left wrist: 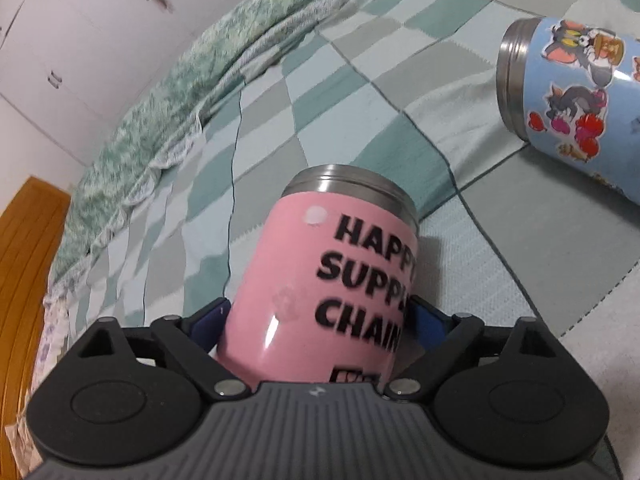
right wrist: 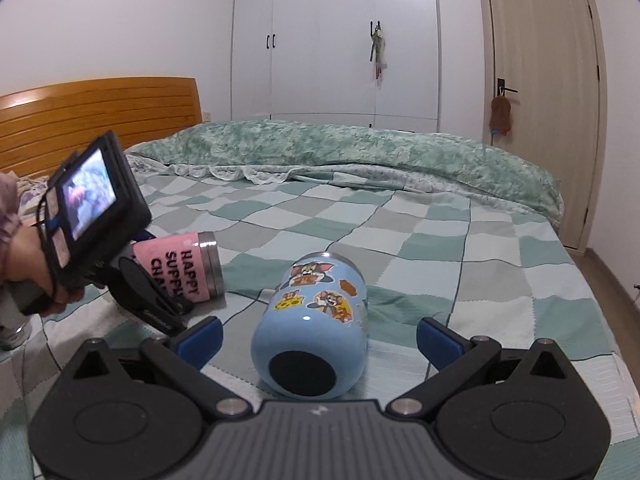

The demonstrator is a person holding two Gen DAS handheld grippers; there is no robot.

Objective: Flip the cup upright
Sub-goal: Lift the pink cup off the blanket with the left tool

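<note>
A pink cup (left wrist: pixel 320 280) with black lettering and a steel rim sits between the blue fingers of my left gripper (left wrist: pixel 318 316), which is shut on it; the cup lies roughly sideways just above the bed, as the right wrist view shows (right wrist: pixel 180 272). A blue cartoon-sticker cup (right wrist: pixel 316 320) lies on its side on the checked bedspread (right wrist: pixel 440 248), base toward the camera. It also shows in the left wrist view (left wrist: pixel 576 96). My right gripper (right wrist: pixel 318 340) is open, its fingers either side of the blue cup's base, apart from it.
A rumpled green quilt (right wrist: pixel 360 148) lies across the far side of the bed. A wooden headboard (right wrist: pixel 80 116) is at the left. White wardrobes (right wrist: pixel 332 40) and a door (right wrist: pixel 548 100) stand behind the bed.
</note>
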